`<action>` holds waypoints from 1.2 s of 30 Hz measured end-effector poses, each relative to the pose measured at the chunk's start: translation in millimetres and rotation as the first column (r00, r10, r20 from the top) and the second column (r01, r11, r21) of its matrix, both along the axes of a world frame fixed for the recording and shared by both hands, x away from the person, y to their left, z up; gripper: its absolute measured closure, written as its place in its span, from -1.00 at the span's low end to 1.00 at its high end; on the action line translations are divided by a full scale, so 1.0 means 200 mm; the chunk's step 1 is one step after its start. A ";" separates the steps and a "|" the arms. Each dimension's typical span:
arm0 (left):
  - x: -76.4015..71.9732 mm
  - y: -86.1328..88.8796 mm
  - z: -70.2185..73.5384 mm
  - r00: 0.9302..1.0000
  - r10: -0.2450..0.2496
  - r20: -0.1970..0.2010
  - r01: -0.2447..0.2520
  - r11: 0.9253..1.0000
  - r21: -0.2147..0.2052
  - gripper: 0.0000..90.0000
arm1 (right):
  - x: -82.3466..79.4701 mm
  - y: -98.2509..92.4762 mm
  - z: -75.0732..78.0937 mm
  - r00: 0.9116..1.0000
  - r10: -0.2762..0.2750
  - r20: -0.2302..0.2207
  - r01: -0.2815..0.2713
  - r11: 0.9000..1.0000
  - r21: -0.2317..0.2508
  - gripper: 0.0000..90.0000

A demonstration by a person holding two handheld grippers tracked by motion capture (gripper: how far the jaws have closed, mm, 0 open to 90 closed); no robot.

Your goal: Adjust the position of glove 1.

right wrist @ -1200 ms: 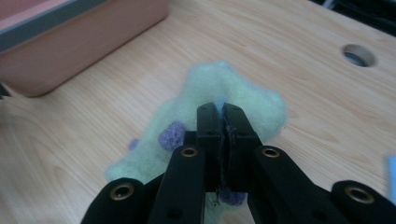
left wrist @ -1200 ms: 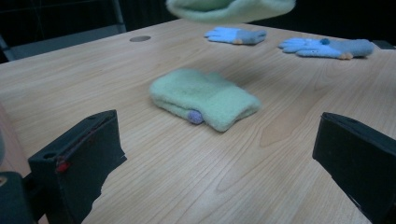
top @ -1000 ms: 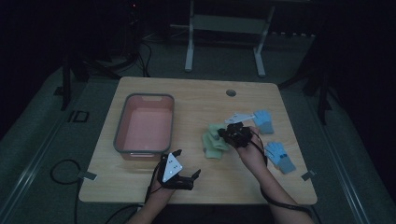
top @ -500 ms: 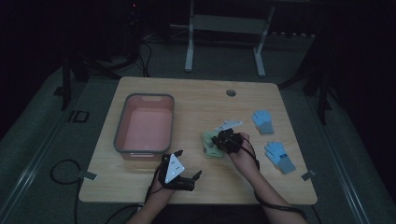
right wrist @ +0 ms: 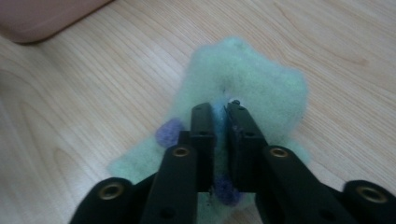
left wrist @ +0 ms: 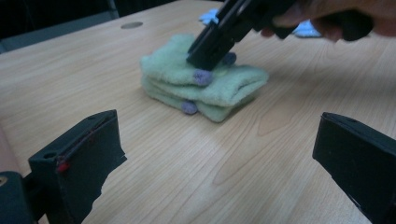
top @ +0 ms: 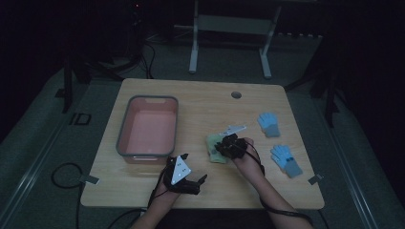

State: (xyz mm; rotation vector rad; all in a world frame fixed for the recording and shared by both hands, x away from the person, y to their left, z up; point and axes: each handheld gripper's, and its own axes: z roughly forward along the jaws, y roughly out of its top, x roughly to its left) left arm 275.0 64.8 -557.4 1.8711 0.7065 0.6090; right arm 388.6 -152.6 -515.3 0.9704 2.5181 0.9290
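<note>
A folded stack of fuzzy green gloves (top: 211, 149) with purple tips lies on the wooden table near its middle. My right gripper (top: 222, 145) comes down on the stack from above and the right. Its jaws have just been opening a little, and they still stand close together with a fold of the green gloves (right wrist: 247, 70) pinched between them; the right gripper (right wrist: 220, 109) rests on the pile. My left gripper (top: 194, 167) is open near the front edge, left of the stack. From the left gripper (left wrist: 224, 154) the green gloves (left wrist: 210, 88) lie ahead, with the right gripper (left wrist: 205, 56) on top of them.
A pink bin with a grey rim (top: 123, 129) stands at the left of the table. Two blue gloves (top: 269, 123) (top: 285, 160) lie at the right. A round cable hole (top: 236, 94) sits near the far edge.
My right gripper has moved left and down onto the green gloves. The left gripper has stayed in place.
</note>
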 end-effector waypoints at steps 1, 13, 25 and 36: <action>0.00 0.00 0.00 1.000 0.003 0.006 -0.003 1.000 0.004 -0.98 | 0.00 -0.01 0.01 1.000 0.006 -0.002 -0.006 1.000 0.004 0.73; 0.02 -0.06 0.05 0.989 -0.110 -0.095 0.115 0.992 0.050 -0.91 | 0.00 -0.15 0.14 0.998 0.031 0.058 -0.034 0.998 0.061 0.37; 0.12 -0.19 0.11 0.960 -0.261 -0.105 0.275 0.947 0.166 -0.76 | 0.15 -0.24 0.16 0.999 0.016 0.045 -0.019 0.996 0.088 0.31; 0.32 -0.31 0.11 0.927 -0.360 -0.106 0.375 0.893 0.250 -0.28 | 0.27 -0.12 0.10 0.997 0.069 -0.019 -0.067 0.993 0.095 0.11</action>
